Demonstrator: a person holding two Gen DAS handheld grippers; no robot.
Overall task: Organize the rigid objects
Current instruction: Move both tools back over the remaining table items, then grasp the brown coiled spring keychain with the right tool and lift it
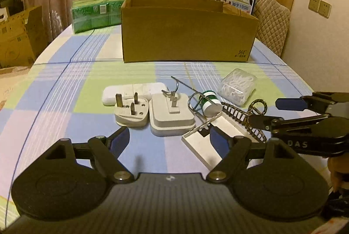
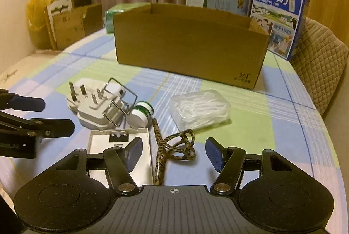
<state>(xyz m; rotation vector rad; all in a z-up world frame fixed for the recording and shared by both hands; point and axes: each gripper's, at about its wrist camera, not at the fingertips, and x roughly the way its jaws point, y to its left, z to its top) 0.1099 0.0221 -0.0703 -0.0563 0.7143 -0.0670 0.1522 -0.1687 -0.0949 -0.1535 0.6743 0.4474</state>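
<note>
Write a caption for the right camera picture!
Open hand-held gripper above a striped hair clip, cardboard box behind.

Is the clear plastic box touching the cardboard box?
Apart. In the right wrist view, a strip of bare tablecloth separates the clear plastic box from the cardboard box.

Plugs (image 1: 152, 113), clip (image 2: 172, 146), clear box (image 2: 200, 111) lie before open carton (image 1: 187, 35).

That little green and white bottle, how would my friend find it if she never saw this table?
Start at the big cardboard box on the checked tablecloth, then look nearer, among the small things. The little bottle lies on its side between the grey plugs and the clear plastic case. It alone is round, with green stripes.
</note>
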